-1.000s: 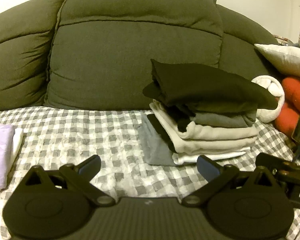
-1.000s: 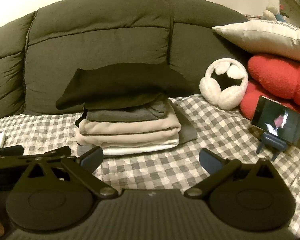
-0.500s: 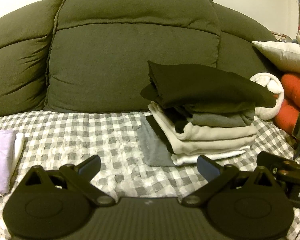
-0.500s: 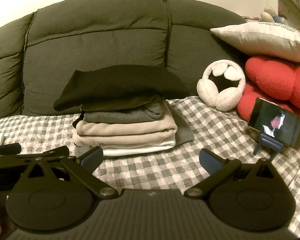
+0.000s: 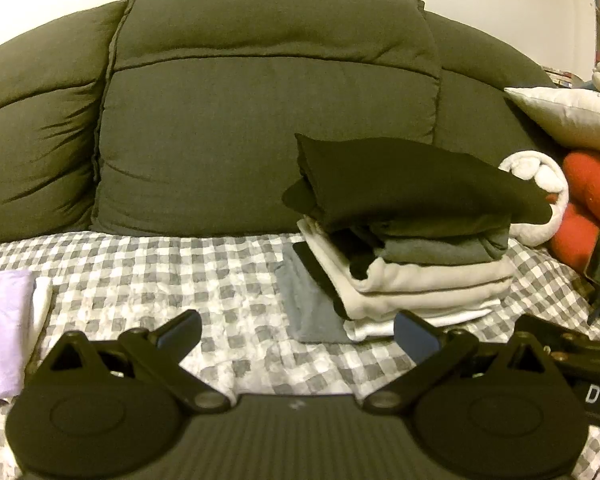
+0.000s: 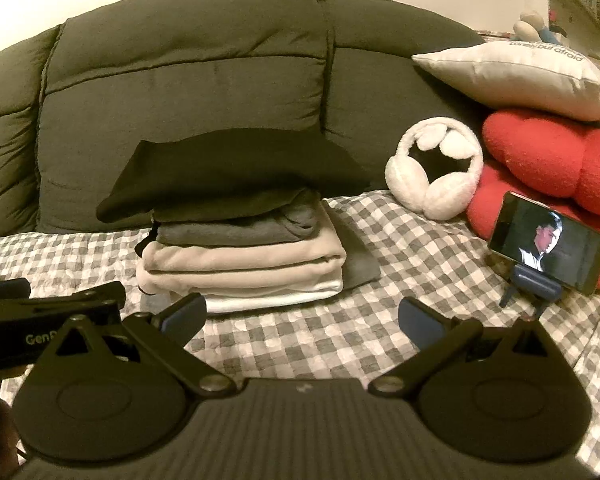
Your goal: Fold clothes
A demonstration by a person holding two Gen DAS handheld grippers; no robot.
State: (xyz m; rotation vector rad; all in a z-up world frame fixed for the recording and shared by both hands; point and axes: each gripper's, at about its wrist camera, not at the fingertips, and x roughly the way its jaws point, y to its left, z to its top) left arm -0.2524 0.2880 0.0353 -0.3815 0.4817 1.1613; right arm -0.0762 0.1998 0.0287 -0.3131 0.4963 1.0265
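folded clothes stack (image 6: 240,240) on checkered cover (image 6: 340,332), both grippers' fingers apart

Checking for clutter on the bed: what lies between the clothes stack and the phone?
In the right wrist view, only bare checkered cover lies between the clothes stack and the phone; the white earmuffs sit farther back.

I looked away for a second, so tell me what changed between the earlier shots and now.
Very little. Both cameras drifted slightly: the pile of folded clothes sits a touch lower and more to the left in each view, as do the earmuffs and phone. Nothing was gripped or released. The left gripper and right gripper stay open and empty; the pile and the lilac cloth are undisturbed.
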